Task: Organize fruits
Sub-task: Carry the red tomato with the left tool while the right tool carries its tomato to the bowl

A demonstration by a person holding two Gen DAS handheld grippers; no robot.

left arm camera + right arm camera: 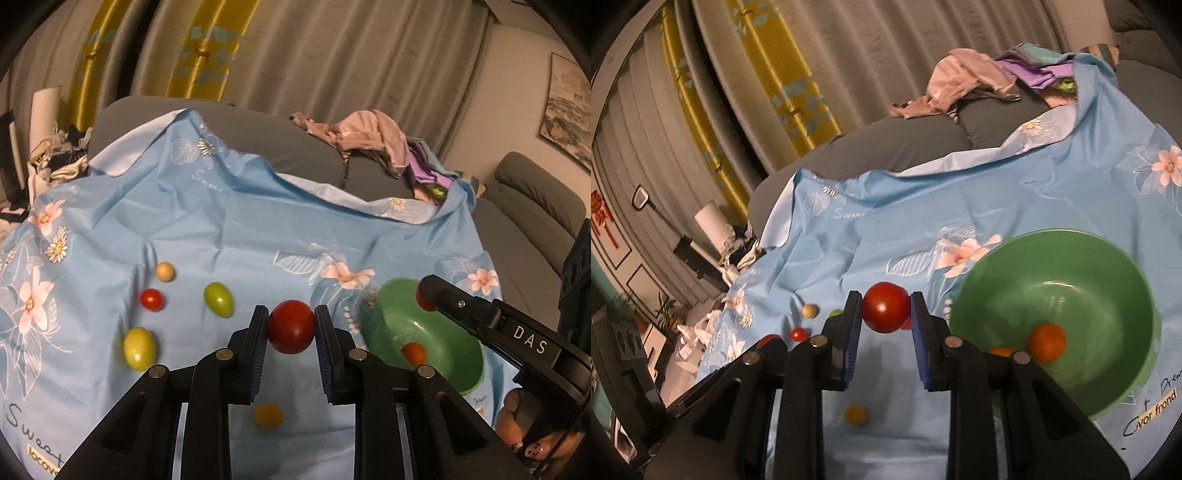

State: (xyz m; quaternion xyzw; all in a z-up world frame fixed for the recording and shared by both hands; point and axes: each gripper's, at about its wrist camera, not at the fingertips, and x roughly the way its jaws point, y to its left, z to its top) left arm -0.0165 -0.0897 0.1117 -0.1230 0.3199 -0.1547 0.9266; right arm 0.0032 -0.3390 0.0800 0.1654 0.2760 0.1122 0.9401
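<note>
My left gripper [291, 326] is shut on a large red tomato [291, 326], held above the blue flowered cloth [221, 229]. My right gripper [886, 308] is shut on another red tomato [886, 308], left of the green bowl [1108, 266]; it also shows in the left wrist view [424, 295] over the bowl's rim [391, 291]. The bowl holds an orange fruit [1047, 341] and a second small one [1001, 350]. On the cloth lie a yellow-green fruit [139, 348], a green fruit [218, 299], a small red tomato [151, 299], a tan ball [165, 272] and a small orange fruit [268, 415].
A grey sofa [258, 136] rises behind the cloth with a heap of pink and purple clothes [373, 140] on it. Curtains hang behind. A picture [565, 110] hangs at the right. Clutter and plants stand to the left [701, 325].
</note>
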